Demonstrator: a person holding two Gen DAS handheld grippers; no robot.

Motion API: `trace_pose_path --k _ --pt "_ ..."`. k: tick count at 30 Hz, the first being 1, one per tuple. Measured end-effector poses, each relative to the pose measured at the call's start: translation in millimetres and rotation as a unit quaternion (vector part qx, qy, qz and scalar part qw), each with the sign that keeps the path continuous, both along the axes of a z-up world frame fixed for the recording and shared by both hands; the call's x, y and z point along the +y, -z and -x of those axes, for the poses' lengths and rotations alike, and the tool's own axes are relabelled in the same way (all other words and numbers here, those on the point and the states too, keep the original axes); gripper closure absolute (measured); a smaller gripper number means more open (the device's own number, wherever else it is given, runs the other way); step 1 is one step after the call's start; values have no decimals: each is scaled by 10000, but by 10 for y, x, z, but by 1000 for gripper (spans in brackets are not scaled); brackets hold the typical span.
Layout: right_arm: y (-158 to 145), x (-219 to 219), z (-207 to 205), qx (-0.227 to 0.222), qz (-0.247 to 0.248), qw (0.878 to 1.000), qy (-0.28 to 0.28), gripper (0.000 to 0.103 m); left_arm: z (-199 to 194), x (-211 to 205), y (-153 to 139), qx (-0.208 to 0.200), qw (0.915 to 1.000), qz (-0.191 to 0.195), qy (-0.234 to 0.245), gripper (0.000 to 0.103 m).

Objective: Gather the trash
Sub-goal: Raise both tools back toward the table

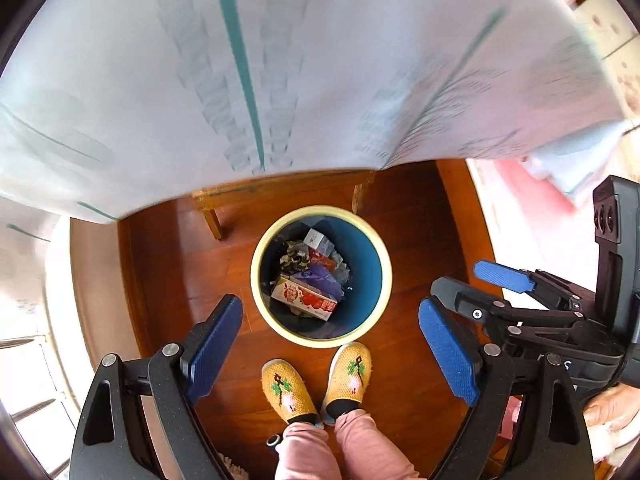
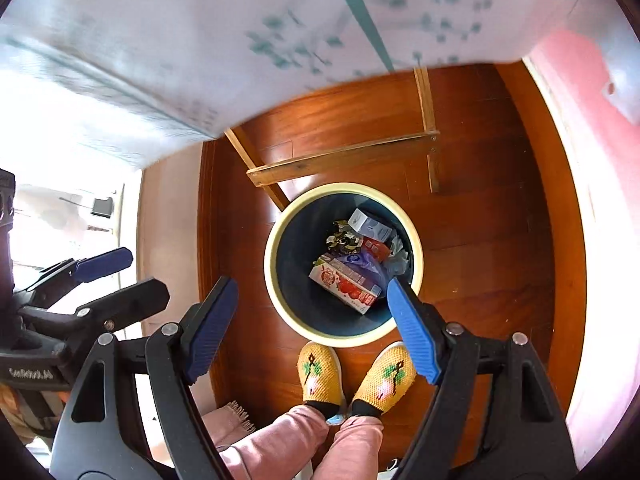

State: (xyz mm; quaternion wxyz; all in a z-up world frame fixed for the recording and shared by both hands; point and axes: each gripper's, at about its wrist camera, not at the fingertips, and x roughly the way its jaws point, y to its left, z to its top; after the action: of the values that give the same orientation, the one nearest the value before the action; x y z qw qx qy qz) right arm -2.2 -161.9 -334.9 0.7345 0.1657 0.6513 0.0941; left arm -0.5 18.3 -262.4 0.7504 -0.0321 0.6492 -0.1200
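A round bin with a cream rim (image 1: 320, 211) (image 2: 344, 189) and a blue inside stands on the wooden floor, seen from above in both wrist views. In it lie a red and white carton (image 1: 305, 299) (image 2: 344, 286), a purple wrapper (image 2: 368, 264), a small white box (image 2: 370, 224) and crumpled scraps. My left gripper (image 1: 329, 306) hangs open above the bin with nothing between its blue pads. My right gripper (image 2: 311, 285) is open and empty too, and it shows at the right of the left wrist view (image 1: 460, 278). The left gripper (image 2: 142, 276) appears at the left of the right wrist view.
A table under a white cloth with teal print (image 1: 280, 60) (image 2: 200, 40) overhangs the far side of the bin; its wooden legs and rail (image 2: 344, 156) stand just behind. A person's feet in yellow slippers (image 1: 316, 384) (image 2: 356, 380) touch the bin's near side. Pink bedding (image 2: 600, 120) lies at the right.
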Motion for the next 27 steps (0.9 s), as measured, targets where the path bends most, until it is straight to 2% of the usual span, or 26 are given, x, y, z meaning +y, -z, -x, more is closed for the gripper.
trace_pose_path --k 8,13,20,22,27 --pt "-868 112 121 -97 28 9999 -22 26 116 117 -1129 -470 9988 43 123 12" --pt "-1529 180 133 -410 66 9991 -28 25 98 273 -1888 -967 9951 146 156 12" --pt "-2475 263 90 -1072 240 9939 40 25 -45 428 -2798 -1831 9830 -99 32 12" --pt "-2707 283 72 -1265 295 9915 73 25 -92 484 -2994 -2053 9785 -190 -5 12" --pt "-3253 340 44 -1809 570 9816 227 25 -159 637 -3384 -2452 9693 -138 103 12"
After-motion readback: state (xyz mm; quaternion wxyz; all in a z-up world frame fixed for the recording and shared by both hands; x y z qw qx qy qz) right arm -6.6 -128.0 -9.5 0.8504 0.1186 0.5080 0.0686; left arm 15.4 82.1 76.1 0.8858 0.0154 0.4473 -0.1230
